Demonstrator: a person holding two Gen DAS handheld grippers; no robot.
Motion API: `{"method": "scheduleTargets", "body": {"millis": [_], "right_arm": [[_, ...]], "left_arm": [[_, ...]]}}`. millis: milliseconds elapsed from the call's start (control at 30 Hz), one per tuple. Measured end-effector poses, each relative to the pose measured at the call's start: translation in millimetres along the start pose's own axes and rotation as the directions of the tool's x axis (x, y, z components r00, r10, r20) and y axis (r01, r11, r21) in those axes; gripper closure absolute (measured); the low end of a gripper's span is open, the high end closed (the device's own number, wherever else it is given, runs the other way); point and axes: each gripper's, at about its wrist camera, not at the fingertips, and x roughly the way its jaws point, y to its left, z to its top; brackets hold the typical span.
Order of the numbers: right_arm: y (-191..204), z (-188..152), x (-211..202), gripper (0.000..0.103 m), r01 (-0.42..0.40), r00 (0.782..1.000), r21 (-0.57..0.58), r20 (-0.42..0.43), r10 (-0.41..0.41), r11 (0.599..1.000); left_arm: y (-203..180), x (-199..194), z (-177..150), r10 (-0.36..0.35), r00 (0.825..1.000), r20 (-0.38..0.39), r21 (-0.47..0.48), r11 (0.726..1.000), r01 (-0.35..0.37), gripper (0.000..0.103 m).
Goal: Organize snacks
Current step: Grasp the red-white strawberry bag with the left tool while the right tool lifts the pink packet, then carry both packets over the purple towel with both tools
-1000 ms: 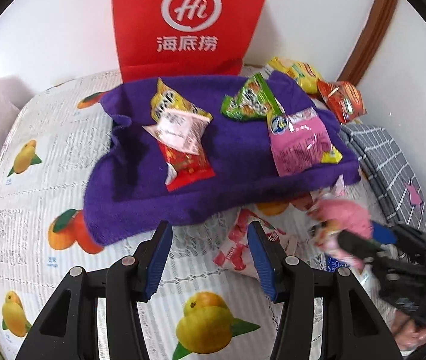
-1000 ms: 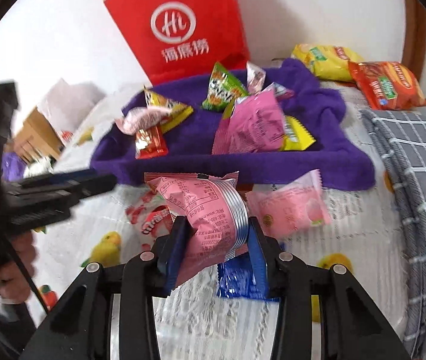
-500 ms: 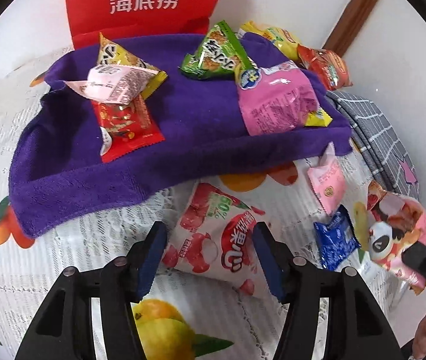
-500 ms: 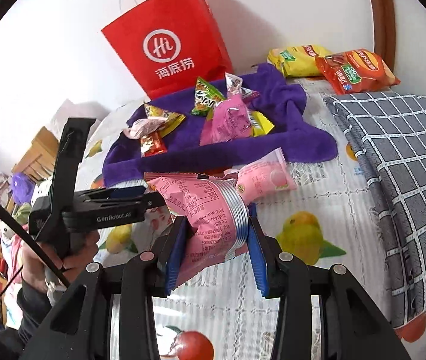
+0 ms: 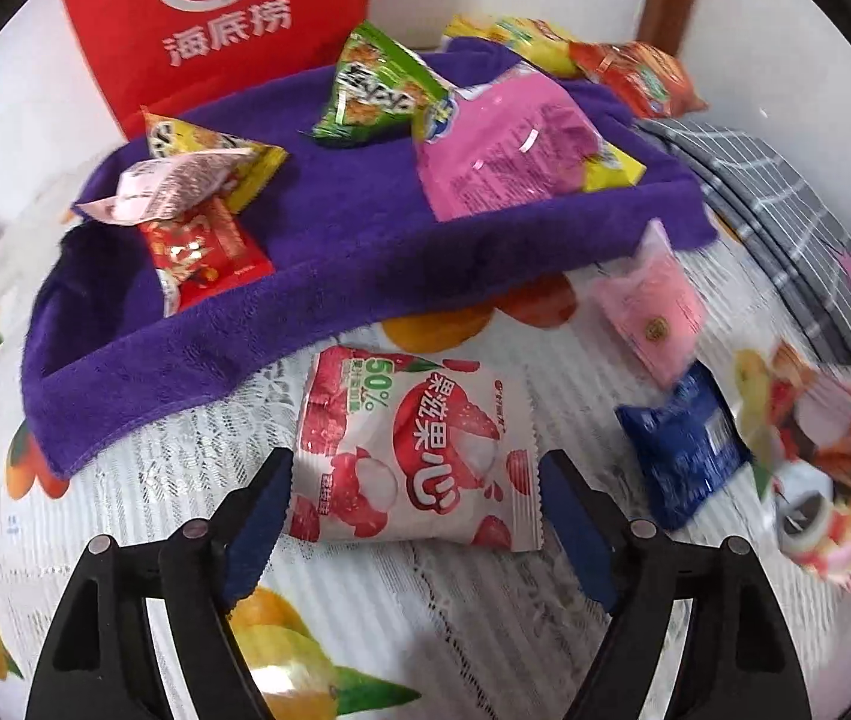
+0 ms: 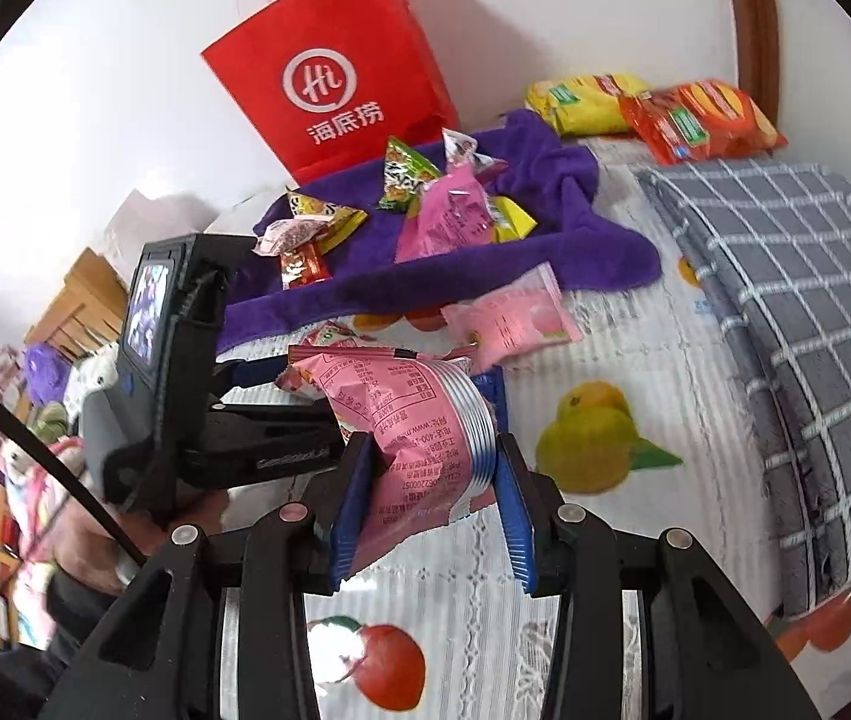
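Left gripper [image 5: 416, 525]: jaws wide apart and opening, straddling the lychee jelly packet [image 5: 416, 450], which lies flat on the fruit-print tabletop [image 5: 485, 618] just in front of the purple towel [image 5: 365, 276]; the blue pads stand clear of the packet's two side edges. A second ago these jaws were much narrower and framed the towel's front edge, with only a corner of the packet between them; the packet now fills the gap and sits nearer the camera.

Right gripper [image 6: 434, 483]: jaws clamped on a pink snack bag [image 6: 419, 420] with a silver ribbed end, raised above the tabletop. The grip looks unchanged from the earlier frames. The view behind it has shifted: the grey checked cloth [image 6: 797, 300] now fills much of the right side, and the left gripper's black body stands closer at the left.

On the towel: a green packet [image 5: 377, 84], a large pink bag [image 5: 509, 150], a yellow packet [image 5: 215, 147], a pale pink packet [image 5: 173, 189] and a red packet [image 5: 209, 252]. A small pink packet [image 5: 650, 306] and a blue packet [image 5: 683, 450] lie on the tabletop to the right. A red paper bag [image 6: 329, 66] stands against the wall.
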Motion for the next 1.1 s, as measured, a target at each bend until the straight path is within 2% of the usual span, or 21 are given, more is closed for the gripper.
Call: {"method": "scheduleTargets", "body": {"millis": [133,233,267,333,367,433,500,567,667,900,1100], "right_arm": [[-11.4,-3.9,-6.3,0.063,-0.006,1.0,0.046,-0.004,0.006,0.999],[-15.7,-5.8,-6.9,0.063,0.008,1.0,0.059,-0.01,-0.008,0.998],[-16.6,-6.3,-5.8,0.063,0.008,1.0,0.064,-0.013,-0.008,0.998],[-17.0,-7.4,-3.2,0.063,0.006,1.0,0.072,-0.023,-0.005,0.997],[-16.4,-8.0,-2.2,0.063,0.005,1.0,0.075,-0.027,-0.003,0.997],[-13.8,-8.9,-1.0,0.063,-0.001,1.0,0.075,-0.029,0.004,0.997],[-10.9,-9.0,-1.0,0.063,-0.001,1.0,0.069,-0.031,0.003,0.998],[-8.0,-9.4,-2.3,0.063,0.002,0.999,0.061,-0.032,0.0,0.998],[-4.8,-9.4,-3.7,0.063,0.007,1.0,0.05,-0.03,-0.005,0.999],[0.4,-9.4,-9.1,0.063,0.012,1.0,0.04,-0.024,-0.011,0.999],[7.0,1.5,-16.3,0.063,0.018,1.0,0.03,0.004,-0.018,0.999]], "left_arm": [[-1.4,-1.3,-3.4,0.009,0.999,0.041,-0.003,1.0,-0.009,0.025],[-1.7,-4.0,-7.4,0.007,0.998,0.055,-0.001,1.0,-0.007,0.031],[-3.4,-5.6,-8.9,0.0,0.998,0.063,0.002,1.0,-0.001,0.042],[-3.1,-8.2,-9.2,0.0,0.998,0.064,-0.003,1.0,0.0,0.044],[-4.2,-8.5,-9.0,-0.007,0.998,0.064,-0.004,1.0,0.007,0.056],[-2.6,-10.5,-8.4,-0.028,0.998,0.062,-0.008,1.0,0.028,0.064],[5.0,-12.6,-6.2,-0.084,0.995,0.055,-0.028,0.996,0.086,0.082],[12.9,-12.0,-6.5,-0.124,0.992,0.037,-0.049,0.991,0.126,0.082],[19.4,-13.4,-9.8,-0.142,0.989,0.037,-0.067,0.987,0.144,0.083],[29.8,-24.7,-17.6,-0.123,0.992,0.037,-0.079,0.989,0.125,0.083],[37.2,-53.4,-9.0,-0.11,0.99,0.084,-0.083,0.99,0.117,0.083]]}}
